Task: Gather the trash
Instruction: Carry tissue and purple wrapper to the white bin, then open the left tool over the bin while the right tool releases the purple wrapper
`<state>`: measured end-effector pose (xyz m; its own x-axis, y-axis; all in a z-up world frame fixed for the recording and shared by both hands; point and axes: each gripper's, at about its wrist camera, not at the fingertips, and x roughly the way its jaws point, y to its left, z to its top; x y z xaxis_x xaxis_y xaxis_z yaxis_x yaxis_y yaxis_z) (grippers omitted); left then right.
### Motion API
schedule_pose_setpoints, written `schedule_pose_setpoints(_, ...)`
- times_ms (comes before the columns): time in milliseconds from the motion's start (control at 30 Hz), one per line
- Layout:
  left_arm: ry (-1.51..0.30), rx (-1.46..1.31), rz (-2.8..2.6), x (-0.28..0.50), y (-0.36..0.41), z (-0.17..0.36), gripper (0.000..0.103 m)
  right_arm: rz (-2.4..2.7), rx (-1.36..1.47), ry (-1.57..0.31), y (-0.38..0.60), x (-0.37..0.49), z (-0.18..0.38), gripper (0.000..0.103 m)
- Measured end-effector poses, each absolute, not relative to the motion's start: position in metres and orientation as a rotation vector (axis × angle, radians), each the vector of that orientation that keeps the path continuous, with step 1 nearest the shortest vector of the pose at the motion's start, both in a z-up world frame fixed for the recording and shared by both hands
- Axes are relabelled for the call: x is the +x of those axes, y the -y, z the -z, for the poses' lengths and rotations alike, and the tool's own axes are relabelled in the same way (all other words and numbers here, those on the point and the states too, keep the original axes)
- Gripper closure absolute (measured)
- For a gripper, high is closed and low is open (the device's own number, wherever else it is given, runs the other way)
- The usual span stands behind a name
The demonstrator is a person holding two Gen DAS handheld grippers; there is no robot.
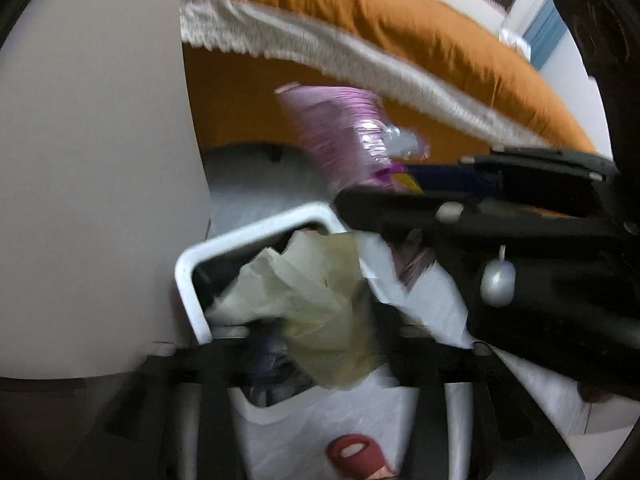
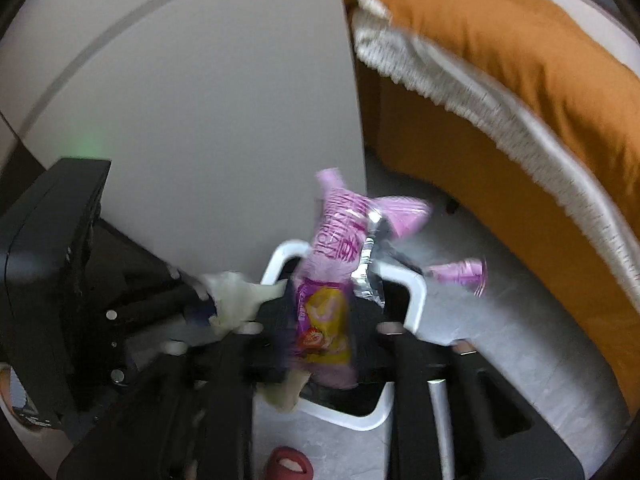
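Left hand-held gripper [image 1: 316,336]: jaws spread wide over the bin's mouth, pressing on nothing; the crumpled tissue sits between the fingers without either pad clamping it.
Right hand-held gripper [image 2: 320,330]: jaws apart, released; the purple wrapper lies between the fingers, and neither pad appears to pinch it, though blur hides the edges.
White bin [image 1: 188,276]: rectangular rim with rounded corners, standing on the grey floor [image 2: 500,344] beside a pale wall panel [image 2: 224,120]; a white bag [image 1: 436,300] lines it and other scraps show inside.
Crumpled tissue [image 1: 316,296]: pale yellowish, bunched up at the bin's opening, partly over the rim in the left wrist view; in the right wrist view it [image 2: 236,296] shows near the tips of the left tool.
Purple wrapper [image 2: 332,276]: long snack packet, pink-purple above with a yellow panel lower down and a silver inner side showing, upright above the bin's opening; in the left wrist view it [image 1: 344,132] appears past the bin, above the right tool.
Small purple scrap [image 2: 460,274]: a separate piece to the right of the bin, blurred.
Bed [image 2: 520,92]: orange cover with a white fringed edge, beside the bin.
Red slipper [image 2: 288,464]: on the floor at the lower edge, near the bin.
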<state>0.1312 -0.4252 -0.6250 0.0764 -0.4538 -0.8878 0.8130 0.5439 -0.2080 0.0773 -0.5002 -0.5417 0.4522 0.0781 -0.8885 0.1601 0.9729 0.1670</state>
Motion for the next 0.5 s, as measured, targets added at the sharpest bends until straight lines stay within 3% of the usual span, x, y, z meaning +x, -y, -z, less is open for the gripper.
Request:
schedule_pose_setpoints(33, -1.130, 0.401, 0.970, 0.130, 0.424, 0.632, 0.004, 0.058, 0.225, -1.123, 0.497, 0.080, 0.553, 0.003)
schedule_pose_setpoints(267, -1.138, 0.494, 0.943, 0.121, 0.419, 0.671, 0.004, 0.094, 0.182, -1.188, 0.491, 0.075, 0.593, 0.005)
schedule_pose_setpoints(500, -1.129, 0.514, 0.924, 0.124, 0.418, 0.651, 0.004, 0.083, 0.181, -1.178, 0.487, 0.076, 0.583, 0.005)
